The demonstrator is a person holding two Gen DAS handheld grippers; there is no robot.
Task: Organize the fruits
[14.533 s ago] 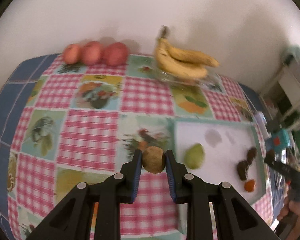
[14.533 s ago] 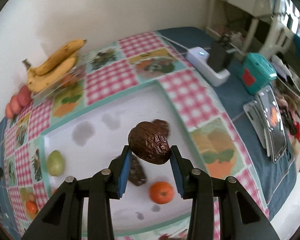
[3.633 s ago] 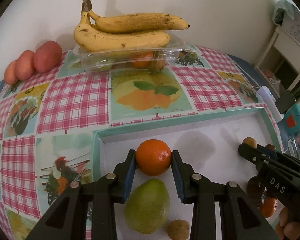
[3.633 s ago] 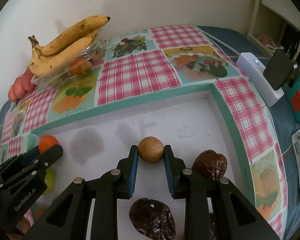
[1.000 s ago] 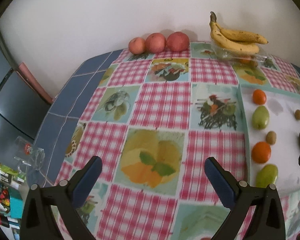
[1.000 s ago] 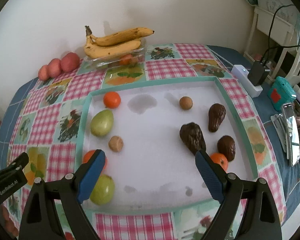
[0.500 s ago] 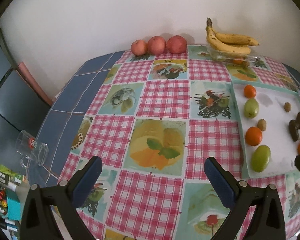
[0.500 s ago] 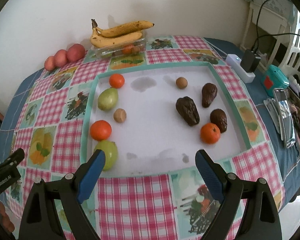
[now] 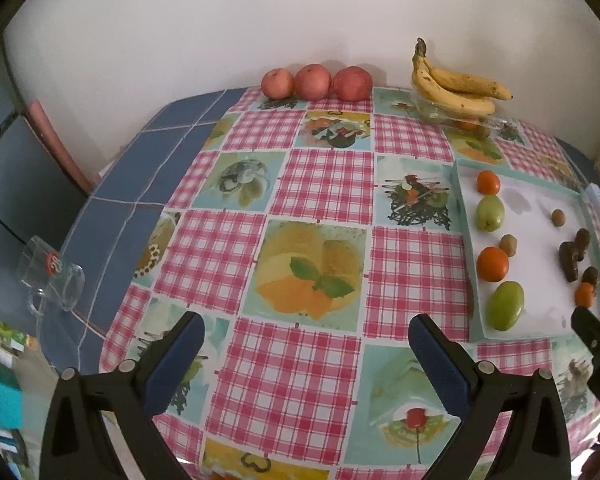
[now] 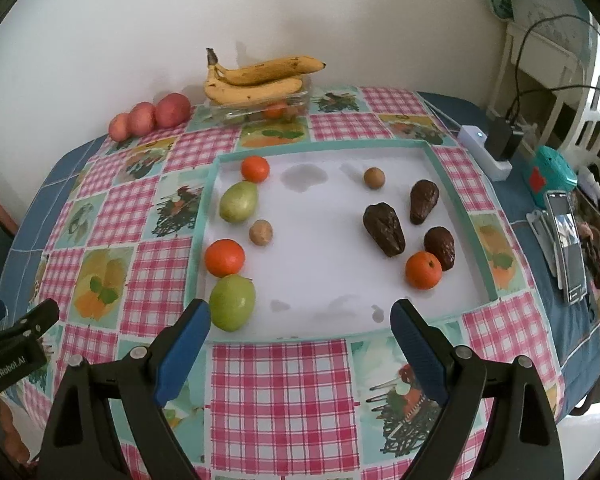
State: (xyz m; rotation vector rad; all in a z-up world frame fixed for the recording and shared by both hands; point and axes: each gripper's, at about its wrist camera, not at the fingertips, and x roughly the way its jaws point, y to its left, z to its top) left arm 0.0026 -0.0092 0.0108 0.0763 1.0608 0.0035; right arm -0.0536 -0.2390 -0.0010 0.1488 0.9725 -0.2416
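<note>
Both tongs, left [image 9: 305, 354] and right [image 10: 300, 332], gape wide and empty; fruit sits sorted on the white tray [image 10: 320, 240], apparently finished

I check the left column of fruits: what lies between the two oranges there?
In the right wrist view, a green fruit and a small brown fruit lie between the far orange and the near orange.

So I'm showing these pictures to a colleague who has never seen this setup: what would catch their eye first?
Probably the white tray set in the checked tablecloth, with oranges, green fruits and a small brown one down its left side and dark wrinkled fruits with another orange on its right. Next, the bananas on a clear box and three red apples along the back wall. Both grippers, left and right, hang open and empty in front.
</note>
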